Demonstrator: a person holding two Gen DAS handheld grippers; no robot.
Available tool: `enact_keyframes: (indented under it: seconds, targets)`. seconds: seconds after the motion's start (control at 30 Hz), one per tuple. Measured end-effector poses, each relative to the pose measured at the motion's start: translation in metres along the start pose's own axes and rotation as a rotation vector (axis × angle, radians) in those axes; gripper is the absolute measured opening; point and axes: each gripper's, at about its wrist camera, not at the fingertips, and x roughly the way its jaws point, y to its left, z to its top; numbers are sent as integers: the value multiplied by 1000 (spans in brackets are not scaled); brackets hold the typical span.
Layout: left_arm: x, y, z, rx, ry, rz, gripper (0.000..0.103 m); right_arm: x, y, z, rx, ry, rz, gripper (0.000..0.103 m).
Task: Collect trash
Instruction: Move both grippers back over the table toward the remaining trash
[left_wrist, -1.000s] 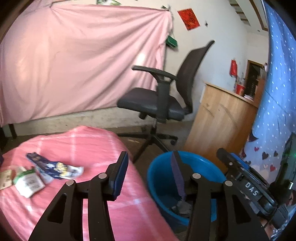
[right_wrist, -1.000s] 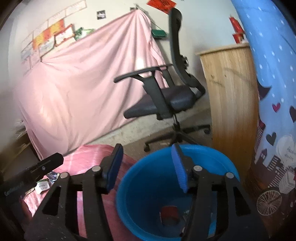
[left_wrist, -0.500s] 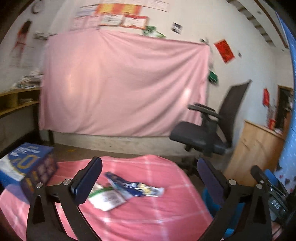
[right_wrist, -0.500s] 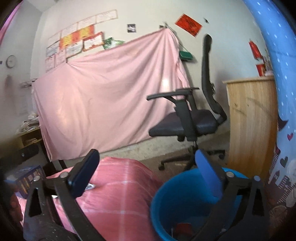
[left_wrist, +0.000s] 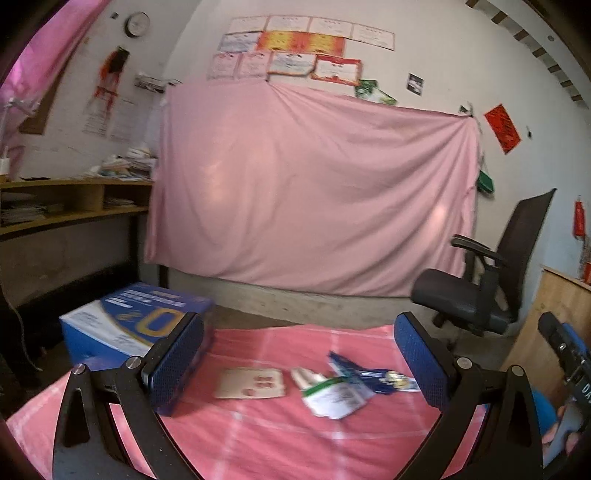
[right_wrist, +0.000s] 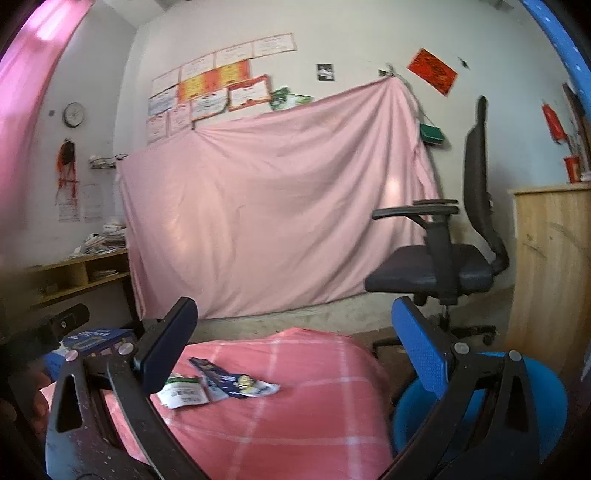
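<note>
Now both grippers' fingers spread wider, empty

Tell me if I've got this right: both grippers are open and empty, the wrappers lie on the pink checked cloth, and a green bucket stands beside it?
Nearly. The bucket is blue, not green, as the right wrist view shows. The rest holds: the left gripper and right gripper are open and empty, and the wrappers lie on the pink checked cloth.

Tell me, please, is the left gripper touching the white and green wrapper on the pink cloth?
Apart. The left wrist view shows the left gripper open, with the white and green wrapper lying untouched between its fingers.
</note>
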Motion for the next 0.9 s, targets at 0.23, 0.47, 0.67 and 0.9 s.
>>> enact_keyframes:
  seconds: [0.23,0.47,0.67,0.9]
  targets:
    - [2,30,-19,24,6,63,101,13,41,-12,-102,24,58,103]
    - [11,41,-29,53,17,76,101,30,61,-28,-165,82,93,103]
    - [24,48,-36,97,70,58,101,52,67,-41,-177,194,138,103]
    - [49,51,-45,141,209,30,99,83,73,-58,-163,352,189,103]
